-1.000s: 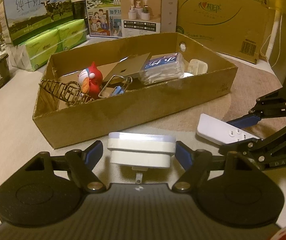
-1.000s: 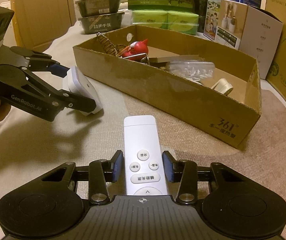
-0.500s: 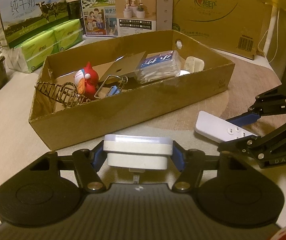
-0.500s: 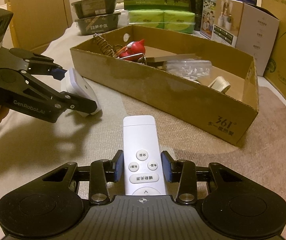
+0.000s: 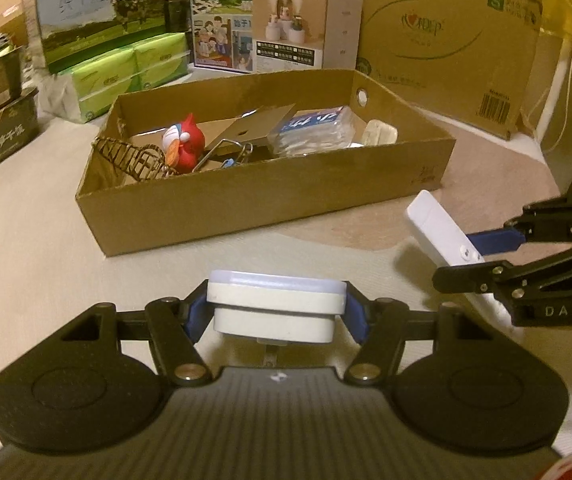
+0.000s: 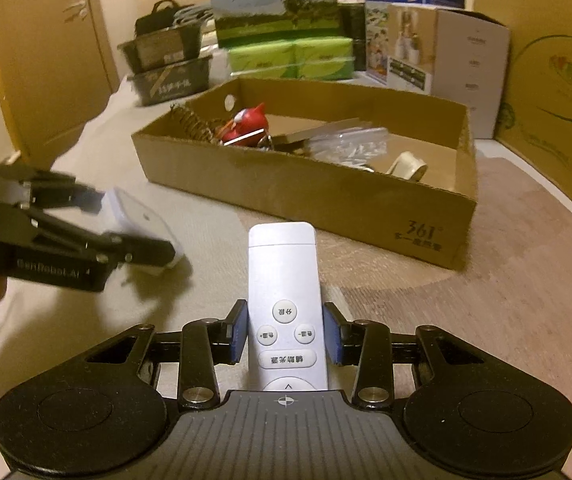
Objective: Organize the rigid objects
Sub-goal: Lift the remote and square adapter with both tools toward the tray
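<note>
A white plug-in device [image 5: 276,309] is pinched by the left gripper [image 5: 276,312] at lower centre. A white remote [image 6: 284,300] is clamped by the right gripper [image 6: 285,332]. The cardboard box [image 5: 270,204] is seen above.

White remote [image 6: 282,280] clamped in right tool [image 6: 284,334], cardboard box [image 6: 326,200] beyond, left tool [image 6: 138,236] gripping white device [image 6: 142,216].

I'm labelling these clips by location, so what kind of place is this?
Probably a room at home, used for storage: a soft cloth-covered surface, stacked milk cartons and shipping boxes behind it, and a wooden door to one side.
</note>
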`<state>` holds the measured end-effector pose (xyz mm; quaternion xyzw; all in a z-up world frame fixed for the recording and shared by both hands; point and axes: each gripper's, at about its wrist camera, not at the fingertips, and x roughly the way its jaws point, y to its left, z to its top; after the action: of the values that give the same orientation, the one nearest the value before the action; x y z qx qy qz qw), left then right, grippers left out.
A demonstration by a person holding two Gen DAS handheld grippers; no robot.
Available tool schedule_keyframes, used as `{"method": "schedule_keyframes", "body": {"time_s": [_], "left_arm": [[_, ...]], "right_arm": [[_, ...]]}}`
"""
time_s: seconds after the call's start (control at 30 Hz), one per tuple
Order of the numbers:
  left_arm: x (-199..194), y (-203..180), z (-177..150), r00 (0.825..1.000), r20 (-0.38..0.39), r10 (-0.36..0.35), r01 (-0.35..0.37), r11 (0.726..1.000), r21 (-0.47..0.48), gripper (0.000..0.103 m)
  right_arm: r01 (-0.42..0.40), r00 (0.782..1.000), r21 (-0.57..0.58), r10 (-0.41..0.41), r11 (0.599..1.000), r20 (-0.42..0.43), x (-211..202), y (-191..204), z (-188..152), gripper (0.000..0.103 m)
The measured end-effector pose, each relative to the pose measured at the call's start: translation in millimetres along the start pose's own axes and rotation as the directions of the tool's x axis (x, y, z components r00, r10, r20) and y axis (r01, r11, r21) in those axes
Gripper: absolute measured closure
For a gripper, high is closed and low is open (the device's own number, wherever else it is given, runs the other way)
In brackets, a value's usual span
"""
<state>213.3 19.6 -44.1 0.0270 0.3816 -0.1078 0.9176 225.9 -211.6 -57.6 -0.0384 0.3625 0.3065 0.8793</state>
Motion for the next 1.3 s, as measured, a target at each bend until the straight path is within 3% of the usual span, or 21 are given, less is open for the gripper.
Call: {"method": "schedule_keyframes", "body": {"time_s": [0.73,1.07,1.3], "left_arm": [[-75,-25,-19,0.998,0.031,0.045,-0.041,0.993,-0.112,0.041],[-94,-20,-11,0.996,0.059,0.067,-0.06,0.993,-0.106,0.041],[-96,-12,15,0.994,0.085,0.075,-0.073,0.997,-0.029,0.041]], "right_arm": [[0.034,0.996,0.115,-0.043,0.993,0.072,-74,32,-6,0.064],[0.051,0.995,0.14,-0.062,0.989,0.078,-90,30,2,0.064],[0.063,0.994,0.08,-0.07,0.995,0.081,-93,27,16,0.064]]}}
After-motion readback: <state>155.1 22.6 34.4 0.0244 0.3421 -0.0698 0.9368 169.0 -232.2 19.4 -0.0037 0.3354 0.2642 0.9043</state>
